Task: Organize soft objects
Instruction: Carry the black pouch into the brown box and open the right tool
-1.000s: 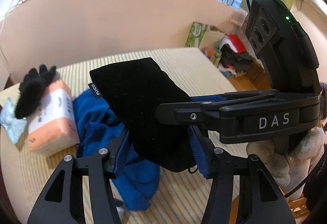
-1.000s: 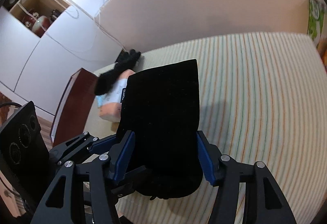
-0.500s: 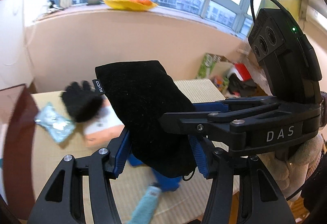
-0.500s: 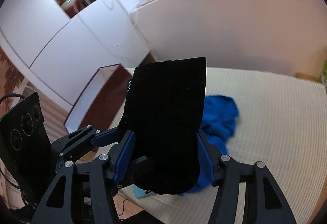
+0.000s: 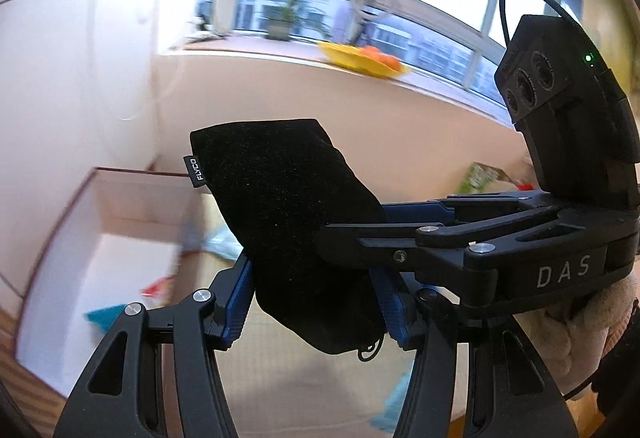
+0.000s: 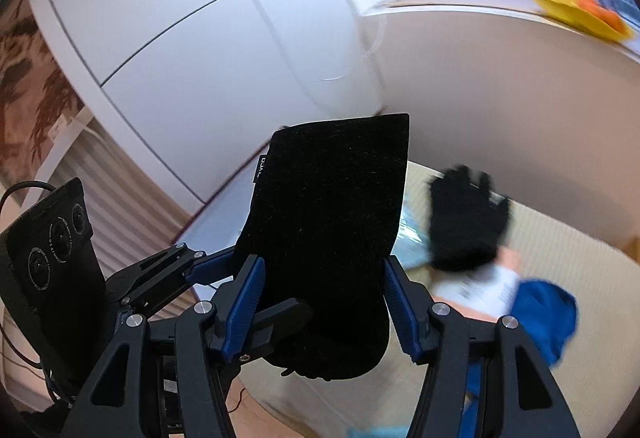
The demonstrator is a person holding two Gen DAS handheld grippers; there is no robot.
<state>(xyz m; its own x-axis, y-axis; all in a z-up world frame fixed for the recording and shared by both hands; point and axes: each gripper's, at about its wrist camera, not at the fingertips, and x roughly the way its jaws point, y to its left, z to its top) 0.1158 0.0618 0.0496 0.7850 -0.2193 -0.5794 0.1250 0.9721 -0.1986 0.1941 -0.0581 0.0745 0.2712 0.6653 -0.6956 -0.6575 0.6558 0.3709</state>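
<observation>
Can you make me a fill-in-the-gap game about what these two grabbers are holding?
1. Both grippers' fingers squeeze one soft ____ pouch.
2. The little tag on its edge reads ____.
3. On the windowsill, a ____ dish holds orange fruit.
4. On the striped mat lies a crumpled ____ cloth.

Missing words: black; FLYCO; yellow; blue

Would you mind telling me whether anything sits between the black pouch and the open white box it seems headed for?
Nothing visible does. The black pouch is held by both the left gripper and the right gripper, in the air, and the open white box lies beyond it to the left, unobstructed.
</observation>
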